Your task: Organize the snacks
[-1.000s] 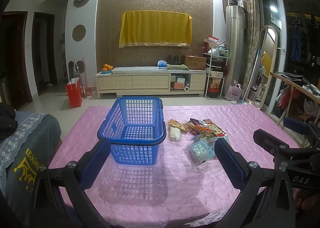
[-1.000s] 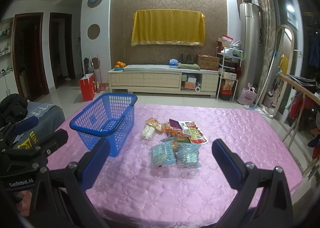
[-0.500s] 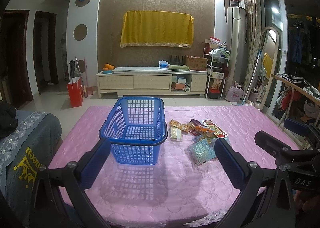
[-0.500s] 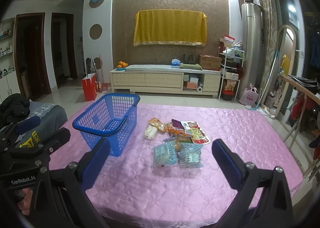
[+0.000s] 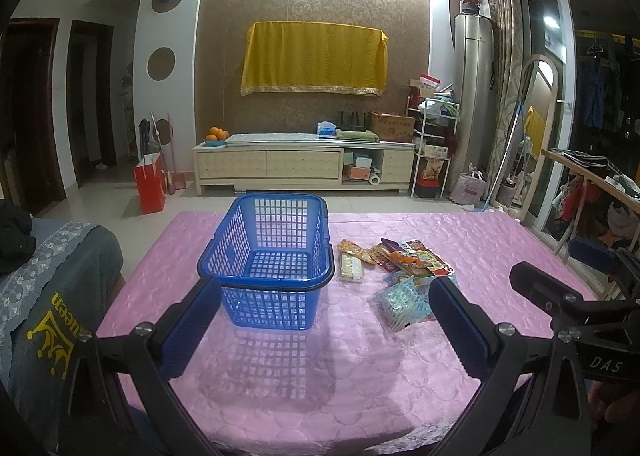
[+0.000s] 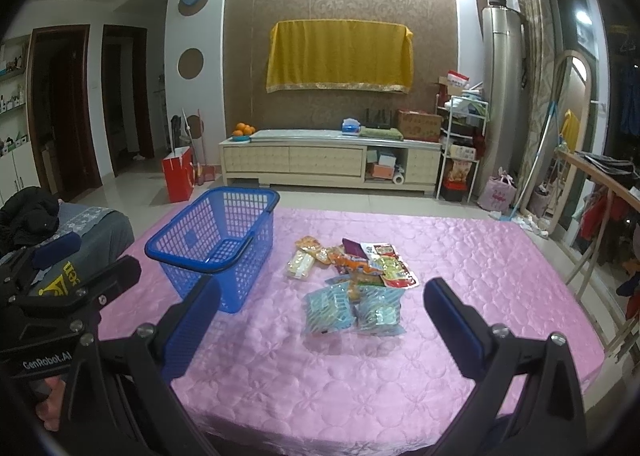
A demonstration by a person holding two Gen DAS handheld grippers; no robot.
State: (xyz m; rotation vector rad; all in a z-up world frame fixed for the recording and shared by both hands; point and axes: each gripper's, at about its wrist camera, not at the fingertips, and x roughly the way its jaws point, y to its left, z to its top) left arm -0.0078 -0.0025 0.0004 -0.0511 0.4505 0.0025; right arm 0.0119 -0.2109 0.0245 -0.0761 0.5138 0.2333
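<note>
While nothing has yet been lifted, stock stands as follows. Item one: pink quilted tabletop, filling the lower half of both frames. Item two: blue plastic lattice basket, empty, upright, centre of the left view, centre-left of the right view. Item three: loose heap of foil snack packets, just beside the basket, centre of the right view, with two pale blue striped packets at its near edge. Item four: left gripper, jaws wide apart, empty, low in the frame facing the basket. Item five: right gripper, jaws likewise apart, empty, facing the blue packets. Risk, as judged: overlapping slippery packets may come up two together or slide away; the light basket may tip if nudged.
</note>
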